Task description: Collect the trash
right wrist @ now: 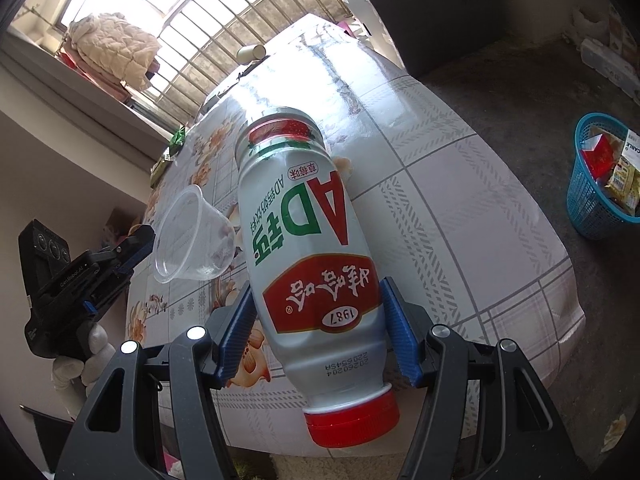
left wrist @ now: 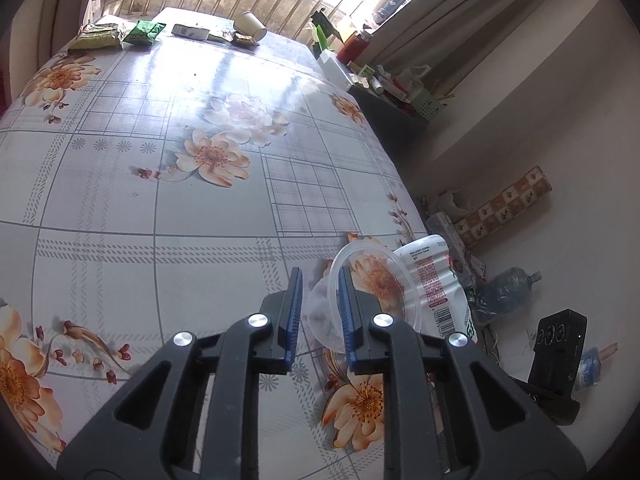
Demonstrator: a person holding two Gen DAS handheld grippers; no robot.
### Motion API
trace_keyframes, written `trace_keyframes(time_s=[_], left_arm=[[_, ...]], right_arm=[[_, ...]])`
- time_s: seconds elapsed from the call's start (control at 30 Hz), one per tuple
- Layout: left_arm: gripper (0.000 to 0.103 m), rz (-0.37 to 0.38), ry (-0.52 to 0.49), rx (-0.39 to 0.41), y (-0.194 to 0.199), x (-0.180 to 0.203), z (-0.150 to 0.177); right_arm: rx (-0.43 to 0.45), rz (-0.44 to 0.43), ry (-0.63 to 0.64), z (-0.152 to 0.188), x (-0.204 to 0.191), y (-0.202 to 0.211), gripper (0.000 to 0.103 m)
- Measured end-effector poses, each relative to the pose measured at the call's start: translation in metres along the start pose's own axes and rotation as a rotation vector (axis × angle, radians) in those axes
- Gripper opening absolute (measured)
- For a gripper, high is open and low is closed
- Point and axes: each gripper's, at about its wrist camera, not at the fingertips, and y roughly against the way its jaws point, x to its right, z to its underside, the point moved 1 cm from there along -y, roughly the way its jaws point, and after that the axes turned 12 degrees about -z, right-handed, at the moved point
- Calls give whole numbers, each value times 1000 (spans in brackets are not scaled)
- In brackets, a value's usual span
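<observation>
My right gripper (right wrist: 318, 334) is shut on a grey AD milk bottle (right wrist: 308, 248) with a red cap, held above the table's near edge. The bottle also shows in the left wrist view (left wrist: 438, 280). A clear plastic cup (right wrist: 192, 238) lies on its side on the flowered tablecloth (left wrist: 160, 200). My left gripper (left wrist: 320, 312) is open at the cup (left wrist: 372, 292); its right finger reaches inside the rim, its left finger is outside. A tipped paper cup (left wrist: 250, 26) and green snack wrappers (left wrist: 116, 34) lie at the table's far end.
A blue trash basket (right wrist: 600, 192) with wrappers in it stands on the floor to the right of the table. A cluttered dark side table (left wrist: 384, 92) stands by the window. Bottles and boxes (left wrist: 504, 284) lie on the floor along the wall.
</observation>
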Motion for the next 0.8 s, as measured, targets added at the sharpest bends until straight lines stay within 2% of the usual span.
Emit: trace_keyframes(time_s=[0.07, 0.1, 0.13, 0.17, 0.27, 0.4, 0.5, 0.57, 0.8], left_arm=[[41, 12, 3, 37, 8, -1, 0], [44, 25, -5, 62, 14, 0, 1], [53, 43, -25, 89, 21, 3, 4], [63, 58, -57, 113, 27, 7, 6], [82, 60, -197, 146, 39, 23, 20], [84, -22, -393, 82, 25, 48, 46], [84, -102, -473, 67, 9, 59, 59], [84, -119, -465, 67, 0, 61, 59], [84, -133, -331, 106, -19, 54, 36]], right_arm=[[-2, -4, -1, -2, 1, -1, 60], [-2, -5, -1, -2, 1, -1, 60], [-2, -6, -1, -2, 1, -1, 60], [-3, -8, -2, -2, 1, -2, 60], [-4, -9, -1, -3, 2, -3, 60], [-5, -8, 4, -5, 2, -4, 60], [-5, -8, 3, -5, 1, -4, 60], [-6, -8, 4, -5, 1, -4, 60], [-5, -11, 2, -5, 1, -6, 60]])
